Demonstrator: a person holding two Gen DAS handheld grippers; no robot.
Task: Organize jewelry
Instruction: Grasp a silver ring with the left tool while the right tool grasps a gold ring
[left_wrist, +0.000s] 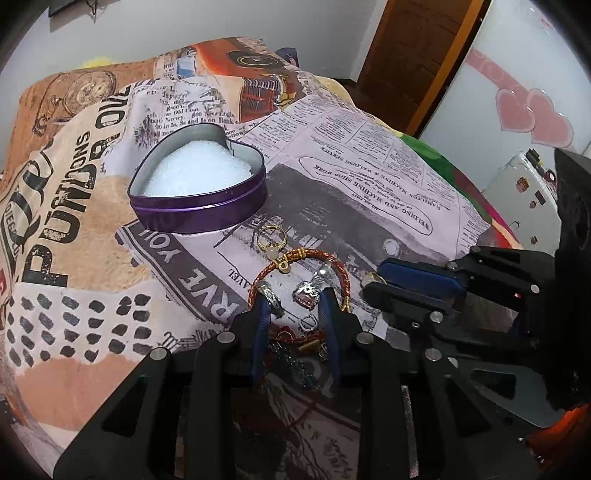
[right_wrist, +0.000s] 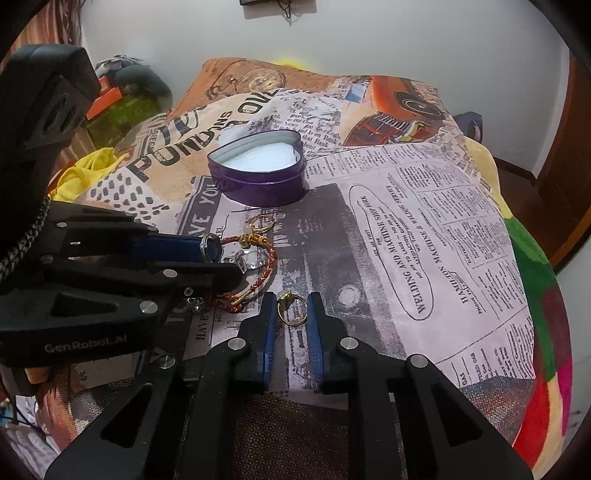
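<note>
Straddling a gold ring (right_wrist: 291, 309) on the newspaper-print blanket (right_wrist: 388, 229), the right tool (right_wrist: 291, 314) stands open, not gripping. The left tool (left_wrist: 295, 306) gapes wide over a red braided bracelet (left_wrist: 295, 266), near the purple heart-shaped tin (left_wrist: 199, 184).

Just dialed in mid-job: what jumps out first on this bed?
The open purple heart tin with white padding sits at centre on the newsprint blanket. In front of it lies a jewelry pile around a red braided bracelet, under the open left gripper. The open right gripper straddles a gold ring.
</note>
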